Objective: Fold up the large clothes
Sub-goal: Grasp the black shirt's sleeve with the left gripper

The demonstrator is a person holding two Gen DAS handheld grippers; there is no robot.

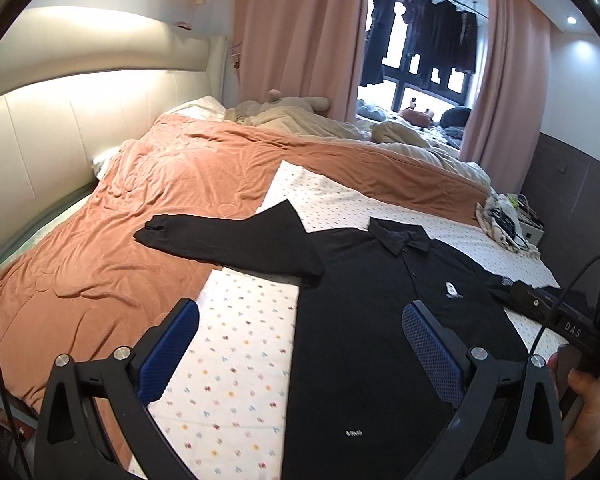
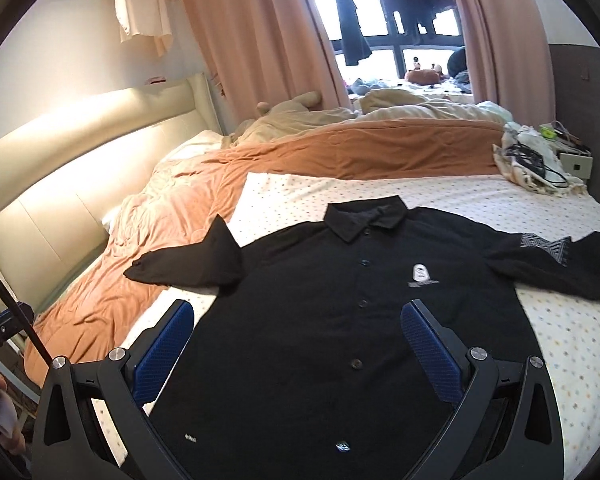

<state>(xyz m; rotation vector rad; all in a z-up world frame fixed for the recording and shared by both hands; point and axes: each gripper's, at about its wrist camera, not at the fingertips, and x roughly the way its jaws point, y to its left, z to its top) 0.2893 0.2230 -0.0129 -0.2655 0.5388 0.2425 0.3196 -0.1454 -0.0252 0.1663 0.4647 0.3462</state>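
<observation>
A black long-sleeved polo shirt [image 1: 360,320] [image 2: 320,300] lies face up on a white dotted sheet [image 1: 228,344] [image 2: 572,328], collar away from me. Its left sleeve [image 1: 228,240] [image 2: 188,264] stretches across onto the orange blanket. Its right sleeve [image 2: 560,264] with a grey triangle print reaches toward the bed's right side. My left gripper [image 1: 300,340] hovers open above the shirt's left edge, holding nothing. Over the shirt's lower front, my right gripper [image 2: 298,340] hangs open and empty. The right gripper's body [image 1: 572,328], held by a hand [image 1: 584,396], shows at the right of the left wrist view.
An orange blanket [image 1: 140,208] [image 2: 148,248] covers the left and far side of the bed. A padded white headboard [image 1: 60,128] stands at left. A bag with cables [image 1: 504,220] [image 2: 536,164] sits at the far right corner. Pink curtains [image 1: 300,32] frame a window.
</observation>
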